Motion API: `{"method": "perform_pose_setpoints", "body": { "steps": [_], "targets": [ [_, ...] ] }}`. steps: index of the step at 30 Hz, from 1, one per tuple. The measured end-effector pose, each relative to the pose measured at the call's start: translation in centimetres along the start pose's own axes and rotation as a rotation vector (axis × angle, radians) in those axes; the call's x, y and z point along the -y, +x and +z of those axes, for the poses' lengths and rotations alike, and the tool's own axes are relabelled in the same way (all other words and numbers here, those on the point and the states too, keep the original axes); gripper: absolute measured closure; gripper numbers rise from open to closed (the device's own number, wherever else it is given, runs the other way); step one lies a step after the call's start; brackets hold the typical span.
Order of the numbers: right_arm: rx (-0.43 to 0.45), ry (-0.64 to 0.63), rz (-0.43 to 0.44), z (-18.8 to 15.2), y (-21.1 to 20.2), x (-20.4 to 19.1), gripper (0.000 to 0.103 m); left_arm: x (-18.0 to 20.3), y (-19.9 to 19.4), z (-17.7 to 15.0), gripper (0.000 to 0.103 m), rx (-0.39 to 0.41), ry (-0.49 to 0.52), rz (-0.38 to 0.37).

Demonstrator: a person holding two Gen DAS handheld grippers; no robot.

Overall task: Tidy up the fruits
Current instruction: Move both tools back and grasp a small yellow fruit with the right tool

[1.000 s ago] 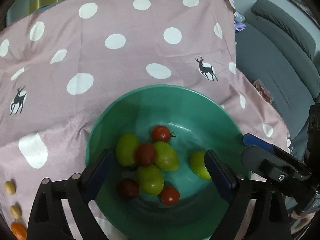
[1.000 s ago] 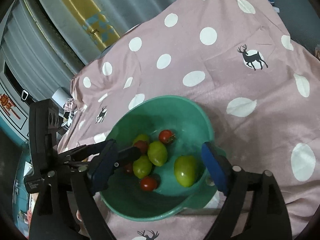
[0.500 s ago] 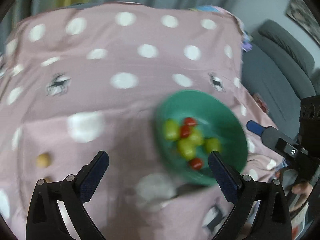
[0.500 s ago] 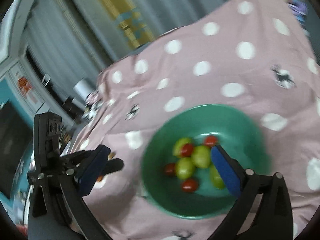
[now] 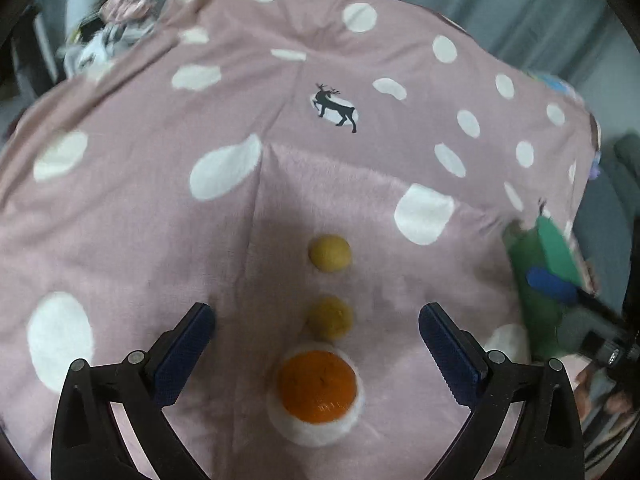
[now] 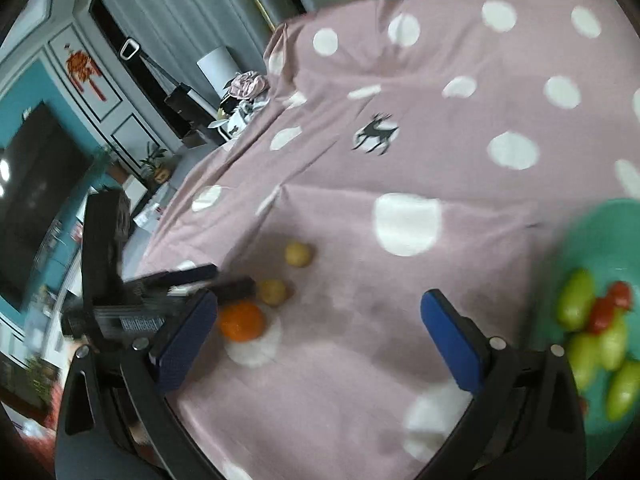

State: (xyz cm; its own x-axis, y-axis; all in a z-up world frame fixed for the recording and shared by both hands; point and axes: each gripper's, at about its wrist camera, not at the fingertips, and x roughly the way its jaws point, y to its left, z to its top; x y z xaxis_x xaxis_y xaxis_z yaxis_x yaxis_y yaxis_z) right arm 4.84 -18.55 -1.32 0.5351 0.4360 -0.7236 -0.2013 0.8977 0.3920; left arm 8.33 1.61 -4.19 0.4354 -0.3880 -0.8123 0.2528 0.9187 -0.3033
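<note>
An orange (image 5: 317, 385) and two small yellow-brown fruits (image 5: 330, 317) (image 5: 330, 253) lie in a row on the pink dotted cloth. My left gripper (image 5: 316, 332) hangs open over them, the nearer small fruit and the orange between its blue pads, untouched. In the right wrist view the same orange (image 6: 241, 320) and small fruits (image 6: 272, 291) (image 6: 298, 254) lie left of my right gripper (image 6: 320, 328), which is open and empty over bare cloth. The green bowl (image 6: 600, 232) with green fruits (image 6: 576, 300) and red tomatoes (image 6: 608, 308) sits at the right edge. The left gripper (image 6: 208, 280) shows beside the orange.
The pink cloth (image 5: 320, 184) with white dots and deer prints covers the whole surface. A grey sofa (image 5: 616, 208) lies past its right edge. In the right wrist view a TV (image 6: 36, 184), cabinets and clutter (image 6: 244, 96) stand beyond the cloth's far left.
Both grippers swung left, away from the green bowl. The bowl slid to the right edge of both views, and the orange and small fruits came under the left gripper.
</note>
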Motion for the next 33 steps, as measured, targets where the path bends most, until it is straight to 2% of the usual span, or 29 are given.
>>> {"method": "perform_pose_setpoints", "body": {
  "steps": [2,4,7,10,13,14,16,18,19,20,21,23,26,28,29,30,33],
  "targets": [
    [-0.032,0.058,0.031,0.6,1.4,0.2,0.002,0.9,0.5,0.4,0.002,0.014,0.098,-0.016],
    [-0.065,0.132,0.081,0.9,2.8,0.6,0.004,1.5,1.4,0.7,0.002,-0.018,0.114,-0.045],
    [-0.088,0.169,0.111,1.5,4.3,0.7,0.008,1.6,2.3,0.4,0.002,-0.038,0.145,-0.024],
    [-0.119,0.135,0.094,1.9,5.6,-0.1,0.012,2.1,2.3,-0.2,0.002,-0.024,0.212,0.011],
    [-0.157,0.069,0.078,2.3,7.2,-1.1,0.024,1.7,2.0,-0.5,0.003,0.012,0.211,0.013],
    [-0.168,0.047,0.068,2.5,7.8,-1.3,0.031,1.6,2.1,-0.5,0.007,0.027,0.210,0.007],
    [-0.188,-0.008,0.028,2.8,8.9,-1.7,0.038,1.9,2.1,-0.6,0.009,0.021,0.233,0.026],
    [-0.215,-0.030,0.012,3.0,10.0,-1.6,0.041,2.1,2.6,-0.8,0.028,-0.014,0.257,-0.004],
    [-0.227,-0.024,0.028,3.0,10.6,-1.6,0.041,2.1,3.3,-1.0,0.033,-0.054,0.260,-0.006],
    [-0.232,-0.020,0.037,3.2,10.9,-1.3,0.041,2.3,3.6,-1.2,0.036,-0.066,0.278,0.028],
    [-0.237,-0.016,0.034,3.3,11.3,-1.3,0.041,2.7,3.7,-1.4,0.036,-0.075,0.303,0.058],
    [-0.247,-0.023,0.012,3.4,11.9,-1.4,0.041,3.3,3.9,-1.6,0.036,-0.086,0.343,0.056],
    [-0.260,-0.045,0.011,3.4,12.4,-2.0,0.041,2.6,3.7,-1.1,0.036,-0.083,0.292,0.009],
    [-0.266,-0.052,0.022,3.4,12.8,-2.2,0.046,2.2,3.4,-0.8,0.036,-0.072,0.263,-0.017],
    [-0.275,-0.057,0.017,3.3,13.1,-2.2,0.053,2.2,3.4,-0.9,0.036,-0.073,0.266,-0.017],
    [-0.274,-0.063,0.011,3.3,13.2,-2.2,0.058,2.4,3.5,-1.0,0.040,-0.078,0.280,-0.002],
    [-0.275,-0.060,0.012,3.4,13.4,-2.3,0.063,3.3,3.6,-1.7,0.046,-0.081,0.339,0.066]
  ]
}}
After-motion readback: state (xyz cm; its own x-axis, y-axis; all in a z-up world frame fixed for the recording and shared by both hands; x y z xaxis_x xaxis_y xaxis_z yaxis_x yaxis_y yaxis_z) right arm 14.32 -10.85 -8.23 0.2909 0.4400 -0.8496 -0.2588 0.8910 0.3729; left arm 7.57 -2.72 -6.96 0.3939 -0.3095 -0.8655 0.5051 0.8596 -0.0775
